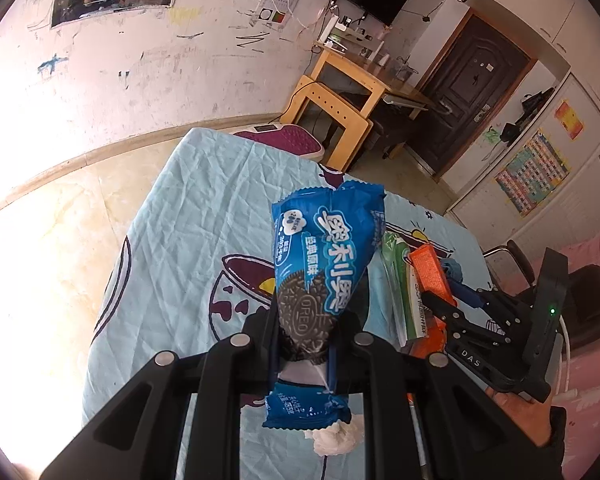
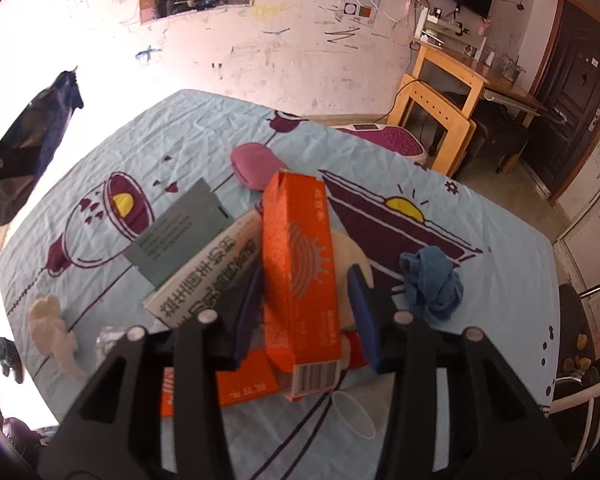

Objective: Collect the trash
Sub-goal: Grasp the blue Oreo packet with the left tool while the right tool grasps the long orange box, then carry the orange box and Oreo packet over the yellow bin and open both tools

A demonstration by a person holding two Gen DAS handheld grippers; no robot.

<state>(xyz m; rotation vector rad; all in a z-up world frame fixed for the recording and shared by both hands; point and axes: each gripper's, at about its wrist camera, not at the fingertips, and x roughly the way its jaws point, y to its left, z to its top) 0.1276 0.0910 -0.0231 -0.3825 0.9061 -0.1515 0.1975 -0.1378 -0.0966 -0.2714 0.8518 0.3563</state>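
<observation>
Surface: pale blue printed bedsheet [image 2: 204,136] over a table, in a scribbled-wall room with a wooden desk [image 2: 440,92] and dark door [image 1: 472,92] behind.
Left gripper [image 1: 304,336]: clamped tight on the lower part of a blue Oreo wrapper [image 1: 324,264], which stands up from the jaws, clear of the sheet. Judged: pinched near one end so the limp packet hangs together for carrying off.
Right gripper [image 2: 304,312]: jaws straddle an orange carton [image 2: 300,276]; left pad sits against the carton's side, a gap shows at the right pad, so not yet a grip. No earlier picture to compare.
Orange carton: tilted up across a white-and-green box [image 2: 208,276], its barcode end low toward the camera. Judged: next piece of trash to collect, reached across its narrow width.
Pile around it: grey card [image 2: 180,232], second orange box [image 2: 240,384], blue crumpled cloth [image 2: 432,284], pink pad [image 2: 256,164], white crumpled paper [image 2: 52,328], clear cup [image 2: 352,412].
Left view only: wrapper print and grip in detail; white tissue wad [image 1: 336,436] beneath the jaws; right gripper from outside, beside the carton.
Right view only: spread of the remaining trash; pad contact on the carton; wrapper merely as a dark silhouette at the left edge.
Bin or bag: none seen in either view.
Risk, judged: carton may skid off the box under it as the pads close.
</observation>
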